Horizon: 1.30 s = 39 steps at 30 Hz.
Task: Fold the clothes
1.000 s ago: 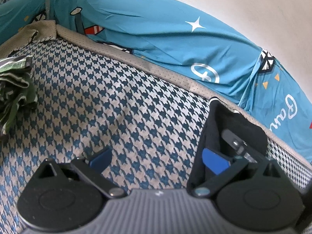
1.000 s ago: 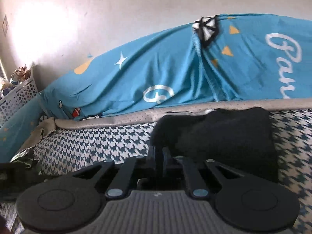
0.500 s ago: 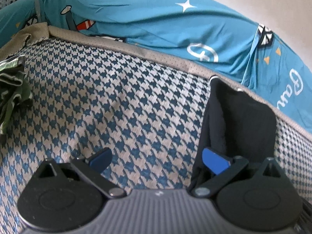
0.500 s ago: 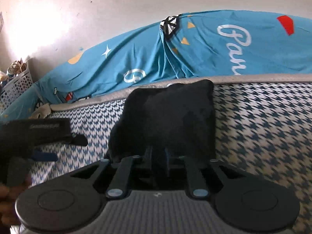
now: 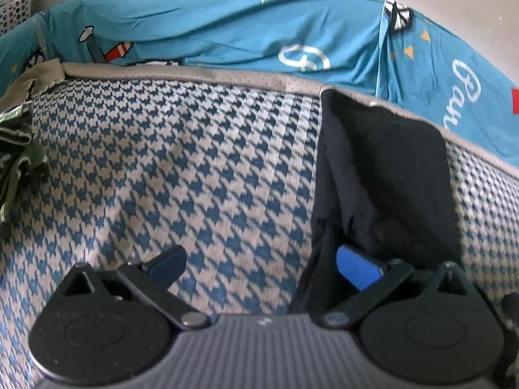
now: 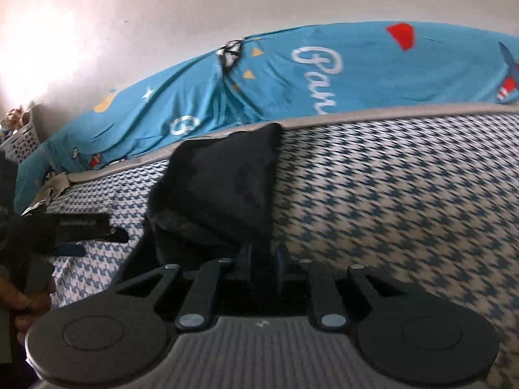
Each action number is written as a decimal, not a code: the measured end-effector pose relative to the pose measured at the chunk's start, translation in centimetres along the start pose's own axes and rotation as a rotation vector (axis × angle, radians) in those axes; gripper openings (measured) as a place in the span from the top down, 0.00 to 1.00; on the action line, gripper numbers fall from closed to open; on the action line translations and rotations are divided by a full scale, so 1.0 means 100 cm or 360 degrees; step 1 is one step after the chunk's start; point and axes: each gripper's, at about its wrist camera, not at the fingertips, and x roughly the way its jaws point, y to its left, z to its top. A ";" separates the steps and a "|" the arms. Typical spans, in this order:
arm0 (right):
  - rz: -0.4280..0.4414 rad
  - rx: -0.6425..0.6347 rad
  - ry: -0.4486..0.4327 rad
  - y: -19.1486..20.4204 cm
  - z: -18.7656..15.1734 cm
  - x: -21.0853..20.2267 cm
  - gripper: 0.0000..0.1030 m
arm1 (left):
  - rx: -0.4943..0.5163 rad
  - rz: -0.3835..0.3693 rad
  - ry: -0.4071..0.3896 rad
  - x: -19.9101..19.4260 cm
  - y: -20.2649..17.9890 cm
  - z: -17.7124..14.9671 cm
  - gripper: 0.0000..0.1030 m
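A folded black garment [image 5: 386, 175] lies on the houndstooth bed cover, its far edge near the grey border; it also shows in the right wrist view [image 6: 223, 188]. My left gripper [image 5: 259, 262] is open, with its right blue fingertip [image 5: 353, 264] against the garment's near left edge and its left fingertip over bare cover. My right gripper [image 6: 264, 259] is shut on the garment's near edge, with dark cloth pinched between its pads. The left gripper [image 6: 69, 230] also shows at the left of the right wrist view.
A crumpled green patterned garment [image 5: 16, 159] lies at the left. A bright blue printed sheet [image 5: 253, 29] is heaped along the far side against a white wall. A white perforated basket [image 5: 14, 3] stands at the far left. The houndstooth cover [image 6: 405, 201] stretches to the right.
The right gripper has pulled back and swung left, so the black garment now lies further from it. The left gripper's view has tilted slightly, and its jaws have stayed open.
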 end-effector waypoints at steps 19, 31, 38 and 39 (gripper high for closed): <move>-0.0394 0.0176 0.0025 -0.046 -0.042 -0.049 0.74 | 0.0099 0.0144 -0.0006 0.000 -0.004 -0.051 0.00; -0.0185 0.0221 -0.0068 -0.038 -0.049 -0.068 0.72 | 0.0069 0.0126 -0.0032 -0.021 0.002 -0.071 0.00; -0.0078 0.0024 -0.0079 -0.011 -0.058 -0.073 0.70 | 0.0052 0.0066 -0.0044 -0.035 0.002 -0.084 0.00; -0.0094 -0.0004 -0.0066 -0.007 -0.061 -0.072 0.70 | 0.0052 0.0059 -0.0046 -0.037 0.002 -0.086 0.00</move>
